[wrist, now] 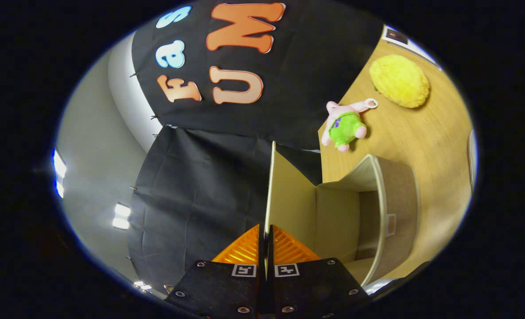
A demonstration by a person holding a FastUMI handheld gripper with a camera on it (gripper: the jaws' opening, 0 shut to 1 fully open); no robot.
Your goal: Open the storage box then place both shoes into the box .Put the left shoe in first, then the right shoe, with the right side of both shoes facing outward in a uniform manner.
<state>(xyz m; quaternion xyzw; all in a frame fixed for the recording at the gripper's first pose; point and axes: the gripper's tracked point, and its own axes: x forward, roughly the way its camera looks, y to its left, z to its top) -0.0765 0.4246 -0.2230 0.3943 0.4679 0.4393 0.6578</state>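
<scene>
Wooden table [426,133] under storage box [377,208], box open, inside bare. Gripper [266,230] fingers clenched on thin edge of box lid [289,195], lid raised. Pink-green plush toy [346,125] and yellow sponge [399,81] on table beyond box.

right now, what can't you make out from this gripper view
- Shoes: nowhere to be located here.
- Storage box interior: the floor is cut off behind the fingers and the box's front wall.
- Lid: the orange fingers, pressed together on its thin edge, cover where they pinch it.
- Pink and green plush toy on the wooden table: too small for detail.
- Yellow plush: identity unclear.
</scene>
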